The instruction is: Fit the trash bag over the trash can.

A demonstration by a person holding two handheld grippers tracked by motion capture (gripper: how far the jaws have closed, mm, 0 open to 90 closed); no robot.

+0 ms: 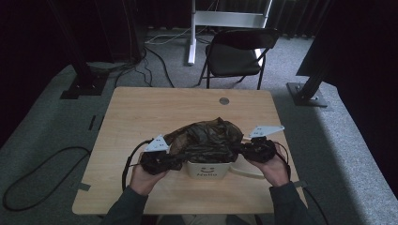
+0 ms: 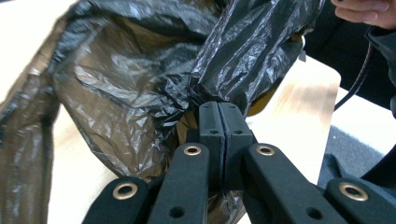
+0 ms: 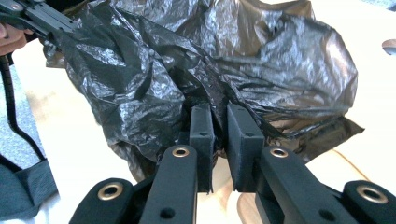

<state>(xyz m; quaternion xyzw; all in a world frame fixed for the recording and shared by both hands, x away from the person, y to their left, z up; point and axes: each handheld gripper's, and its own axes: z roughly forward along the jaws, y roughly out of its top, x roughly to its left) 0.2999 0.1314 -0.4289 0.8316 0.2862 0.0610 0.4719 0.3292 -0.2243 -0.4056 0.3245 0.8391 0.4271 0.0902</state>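
Observation:
A crumpled black plastic bag (image 1: 206,138) lies draped over a white container (image 1: 206,169) printed "Hello" at the table's near middle. My left gripper (image 1: 177,161) is at the bag's left edge. In the left gripper view it (image 2: 218,105) is shut on a gathered fold of the bag (image 2: 140,84). My right gripper (image 1: 238,149) is at the bag's right edge. In the right gripper view its jaws (image 3: 219,109) stand a narrow gap apart, with a fold of the bag (image 3: 187,60) reaching in between the tips.
The wooden table (image 1: 141,112) has a round metal grommet (image 1: 224,101) near its far edge. A black folding chair (image 1: 234,51) stands beyond the table. Cables trail on the grey carpet at left. A pale strap (image 1: 248,173) curves out from the container's right side.

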